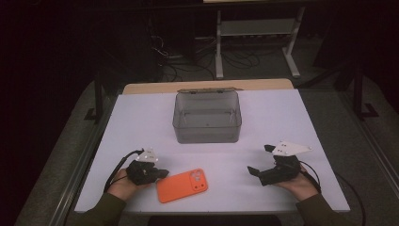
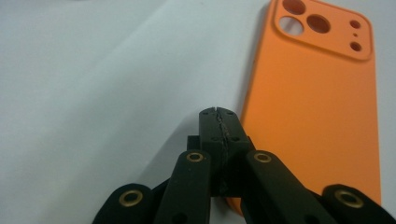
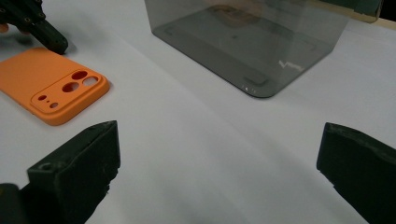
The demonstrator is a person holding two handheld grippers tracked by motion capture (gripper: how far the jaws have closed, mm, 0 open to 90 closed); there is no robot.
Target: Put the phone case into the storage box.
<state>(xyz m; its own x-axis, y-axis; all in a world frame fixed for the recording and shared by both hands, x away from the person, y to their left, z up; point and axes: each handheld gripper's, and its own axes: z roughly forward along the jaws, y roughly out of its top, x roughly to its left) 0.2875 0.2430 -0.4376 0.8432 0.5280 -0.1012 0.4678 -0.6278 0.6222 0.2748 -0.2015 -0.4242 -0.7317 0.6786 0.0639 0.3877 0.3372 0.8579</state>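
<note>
From above, the orange case (image 1: 182,185) lay on the tabletop (image 1: 141,117) just right of the closed, empty left tongs (image 1: 162,173); their view put its edge beside them; the right tongs (image 3: 217,163) gaped wide, empty.

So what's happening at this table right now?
A person sits at a white table with a gripper in each hand. The left gripper has its jaws shut with nothing between them, and its tip is right at the edge of an orange phone case lying back-up near the front of the table. The right gripper hangs open off to the other side, holding nothing. Farther back stands a clear grey box, open and empty.
</note>
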